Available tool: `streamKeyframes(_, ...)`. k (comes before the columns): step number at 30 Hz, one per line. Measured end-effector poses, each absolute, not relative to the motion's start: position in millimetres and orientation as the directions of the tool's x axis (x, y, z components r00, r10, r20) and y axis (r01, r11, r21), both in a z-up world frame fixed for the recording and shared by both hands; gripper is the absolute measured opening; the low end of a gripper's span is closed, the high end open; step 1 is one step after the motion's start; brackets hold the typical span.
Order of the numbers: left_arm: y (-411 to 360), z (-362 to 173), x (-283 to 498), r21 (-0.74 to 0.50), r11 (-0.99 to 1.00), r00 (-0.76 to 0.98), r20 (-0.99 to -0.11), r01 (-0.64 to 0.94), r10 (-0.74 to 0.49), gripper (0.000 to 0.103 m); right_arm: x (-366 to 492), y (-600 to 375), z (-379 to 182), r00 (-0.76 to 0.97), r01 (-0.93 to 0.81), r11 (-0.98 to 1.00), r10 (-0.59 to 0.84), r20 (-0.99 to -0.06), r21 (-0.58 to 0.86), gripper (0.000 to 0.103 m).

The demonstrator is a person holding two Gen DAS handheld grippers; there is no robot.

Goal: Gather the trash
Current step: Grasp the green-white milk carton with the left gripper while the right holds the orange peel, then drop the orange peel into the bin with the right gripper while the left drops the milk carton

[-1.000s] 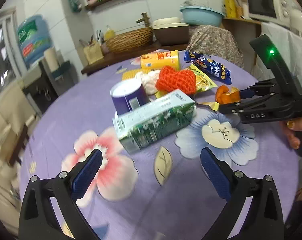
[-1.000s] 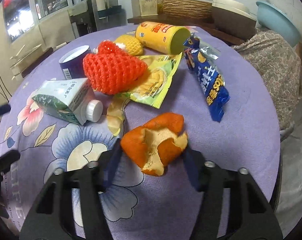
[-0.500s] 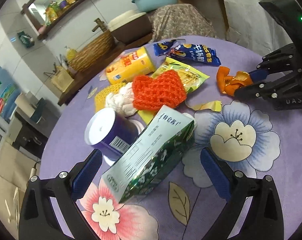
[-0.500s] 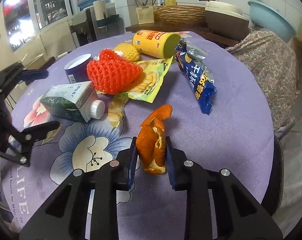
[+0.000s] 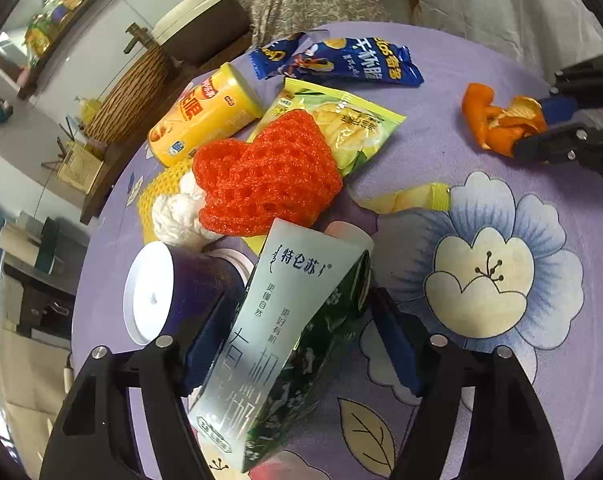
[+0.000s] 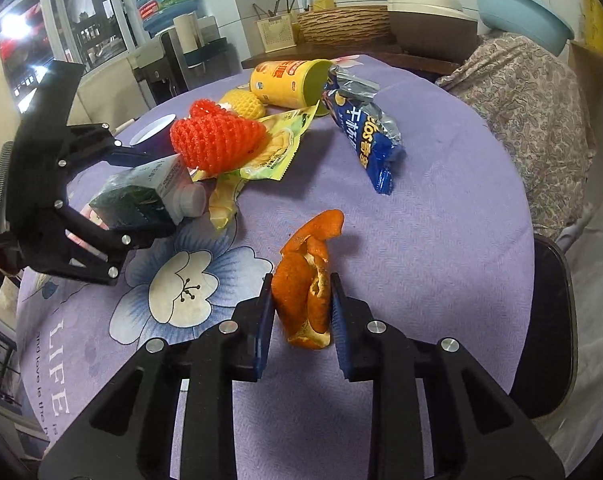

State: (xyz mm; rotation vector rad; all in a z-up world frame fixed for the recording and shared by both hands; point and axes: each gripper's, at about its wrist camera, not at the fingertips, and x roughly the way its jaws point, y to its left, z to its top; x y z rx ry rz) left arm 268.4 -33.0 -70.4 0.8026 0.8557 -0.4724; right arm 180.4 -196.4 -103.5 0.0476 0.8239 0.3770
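Left gripper [image 5: 297, 356] jaws just closing, milk carton [image 5: 285, 336] between pads, right pad not touching yet. Purple cup [image 5: 173, 292] against left pad: may get pinched or knocked aside. Right gripper [image 6: 301, 316] clamped narrow on orange peel [image 6: 307, 280]; crumpled peel may tear, drop.

Orange peel [image 6: 305, 292] pinched upright; milk carton [image 5: 285, 332] lying tilted.

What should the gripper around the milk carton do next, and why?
Probably finish closing. The left gripper straddles the lying milk carton and its jaws have just been narrowing, yet a gap shows beside the right-hand pad. The right gripper already pinches the orange peel.
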Motion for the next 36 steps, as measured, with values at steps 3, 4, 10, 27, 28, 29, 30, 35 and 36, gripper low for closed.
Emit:
streamKeyframes(3,-32,-66,261,0.419,0.626,0.584,-0.808,0.658,-0.073,0.061,178,-201,-103,0.621,-0.305,0.932,0.349,-0.702,0.194,0.027)
streamKeyframes(4,-31,-64,259,0.405,0.636,0.581,-0.809,0.657,-0.085,0.059,177,-202,-103,0.621,-0.304,0.932,0.351,-0.701,0.198,0.027)
streamKeyframes(10,-23,-54,238,0.334,0.714,0.602,-0.784,0.616,-0.153,0.059,170,-206,-103,0.628,-0.302,0.931,0.358,-0.691,0.207,0.027)
streamKeyframes(27,-71,-23,185,0.118,0.816,0.683,-0.621,0.566,-0.385,0.056,140,-253,-101,0.699,-0.253,0.931,0.365,-0.615,0.264,0.027)
streamKeyframes(28,-79,-23,183,0.114,0.810,0.682,-0.613,0.576,-0.399,0.056,136,-262,-98,0.716,-0.238,0.935,0.352,-0.603,0.263,0.027)
streamKeyframes(29,-83,-22,182,0.108,0.805,0.679,-0.609,0.584,-0.411,0.056,134,-269,-97,0.728,-0.224,0.939,0.339,-0.595,0.261,0.027)
streamKeyframes(30,-92,-21,182,0.093,0.797,0.670,-0.605,0.596,-0.430,0.056,131,-279,-95,0.743,-0.205,0.944,0.321,-0.587,0.257,0.027)
streamKeyframes(35,-132,-12,184,0.029,0.772,0.642,-0.576,0.635,-0.506,0.054,132,-339,-92,0.783,-0.051,0.968,0.192,-0.592,0.248,0.027)
streamKeyframes(36,-142,-10,185,0.015,0.765,0.635,-0.568,0.644,-0.523,0.054,134,-350,-94,0.782,-0.020,0.968,0.171,-0.599,0.250,0.027)
